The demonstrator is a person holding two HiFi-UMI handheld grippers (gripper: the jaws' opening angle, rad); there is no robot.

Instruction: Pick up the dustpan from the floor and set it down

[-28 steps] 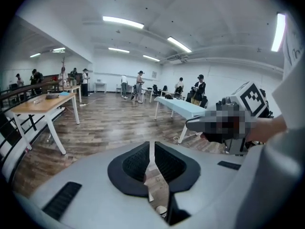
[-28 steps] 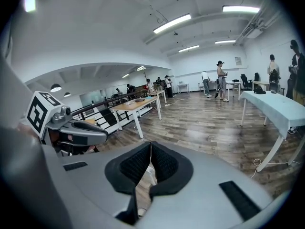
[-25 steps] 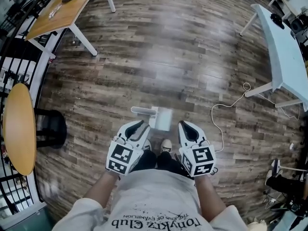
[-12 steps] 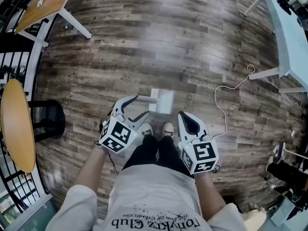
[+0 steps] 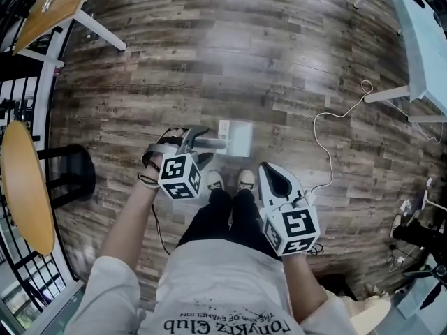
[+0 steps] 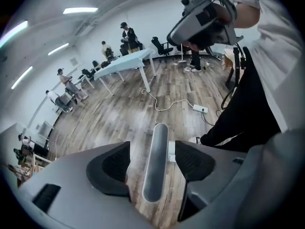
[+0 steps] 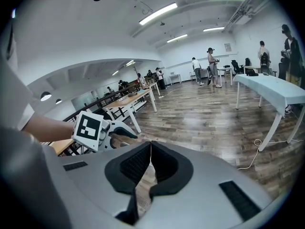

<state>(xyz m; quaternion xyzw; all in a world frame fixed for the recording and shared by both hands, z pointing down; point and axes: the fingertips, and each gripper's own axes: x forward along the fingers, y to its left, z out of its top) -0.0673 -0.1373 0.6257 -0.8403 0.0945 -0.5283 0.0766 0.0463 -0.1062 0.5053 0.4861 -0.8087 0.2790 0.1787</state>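
Observation:
The white dustpan [image 5: 237,137] lies on the wood floor just ahead of the person's shoes [image 5: 215,181], its long handle [image 5: 210,143] pointing left. My left gripper [image 5: 190,139] is down at that handle, pointing steeply at the floor. In the left gripper view the handle [image 6: 156,162] runs between the two pads [image 6: 113,166] with gaps on both sides; the jaws are opening and do not press on it. My right gripper [image 5: 269,169] hangs at the right, over the person's leg. Its pads [image 7: 136,163] meet, and nothing sits between them.
A white cable [image 5: 328,142] snakes across the floor right of the dustpan, with a power strip [image 6: 200,109]. A white table [image 5: 423,33] stands far right, a wooden table [image 5: 43,9] top left, a round wooden top [image 5: 24,187] and black stool [image 5: 72,180] at the left. People stand far off.
My left gripper has dropped towards the floor, rolled over and opened its jaws around the dustpan handle. The right gripper has sunk slightly and stays shut.

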